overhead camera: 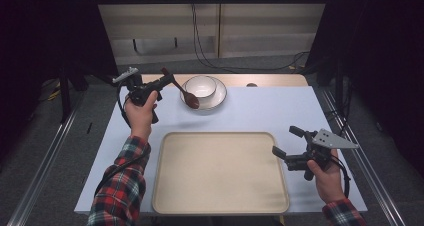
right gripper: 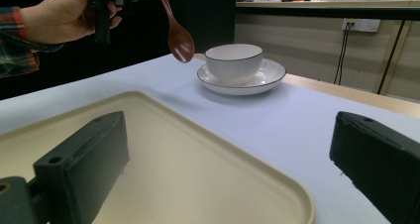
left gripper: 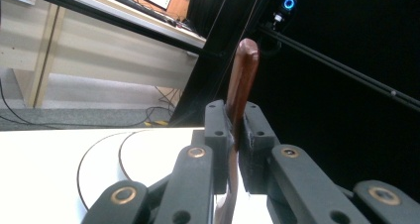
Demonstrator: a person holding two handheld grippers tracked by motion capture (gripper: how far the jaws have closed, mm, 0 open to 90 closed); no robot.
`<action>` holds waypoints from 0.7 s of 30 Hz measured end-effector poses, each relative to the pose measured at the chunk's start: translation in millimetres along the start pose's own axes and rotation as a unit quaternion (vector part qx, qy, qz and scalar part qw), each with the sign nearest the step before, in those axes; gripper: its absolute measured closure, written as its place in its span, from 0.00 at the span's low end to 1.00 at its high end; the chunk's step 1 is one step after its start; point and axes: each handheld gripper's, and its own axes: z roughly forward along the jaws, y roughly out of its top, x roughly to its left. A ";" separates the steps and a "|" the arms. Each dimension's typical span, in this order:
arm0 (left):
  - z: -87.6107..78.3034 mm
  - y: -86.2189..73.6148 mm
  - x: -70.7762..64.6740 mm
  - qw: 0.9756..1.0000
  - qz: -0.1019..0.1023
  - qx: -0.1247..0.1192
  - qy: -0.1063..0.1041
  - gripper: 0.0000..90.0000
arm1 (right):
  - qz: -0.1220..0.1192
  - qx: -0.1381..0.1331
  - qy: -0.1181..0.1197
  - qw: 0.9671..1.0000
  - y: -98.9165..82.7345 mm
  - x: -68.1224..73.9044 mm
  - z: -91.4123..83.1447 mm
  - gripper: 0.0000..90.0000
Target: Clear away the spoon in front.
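Observation:
My left gripper (overhead camera: pixel 167 79) is shut on the handle of a brown wooden spoon (overhead camera: pixel 186 94), held in the air at the table's far left. The spoon's bowl hangs down over the left rim of a white plate (overhead camera: pixel 218 99) that carries a white bowl (overhead camera: pixel 201 85). In the left gripper view the spoon handle (left gripper: pixel 241 87) sticks up between the closed jaws. In the right gripper view the spoon (right gripper: pixel 178 39) hangs left of the bowl (right gripper: pixel 234 60). My right gripper (overhead camera: pixel 286 142) stands open at the tray's right edge, with nothing between its jaws.
A large beige tray (overhead camera: pixel 220 172) lies at the near middle of the pale table (overhead camera: pixel 280 108). The table's wooden back strip (overhead camera: pixel 270 80) runs behind the plate. Cables hang at the back wall.

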 end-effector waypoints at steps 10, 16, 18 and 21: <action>-3.1 -5.5 -6.5 1.000 0.015 0.024 -0.012 0.93 | 0.000 0.004 0.001 1.000 -0.2 0.7 0.4 0.02; -4.2 -9.1 -11.5 0.999 0.013 0.032 -0.024 0.93 | -0.005 0.007 0.002 1.000 -0.4 0.5 0.1 0.02; -5.2 -10.5 -12.1 0.999 0.018 0.039 -0.029 0.93 | -0.006 0.005 0.003 1.000 -0.6 0.5 0.4 0.02; -4.7 -12.5 -14.6 0.999 0.004 0.030 -0.031 0.93 | -0.003 0.005 0.002 1.000 -0.5 0.9 0.5 0.02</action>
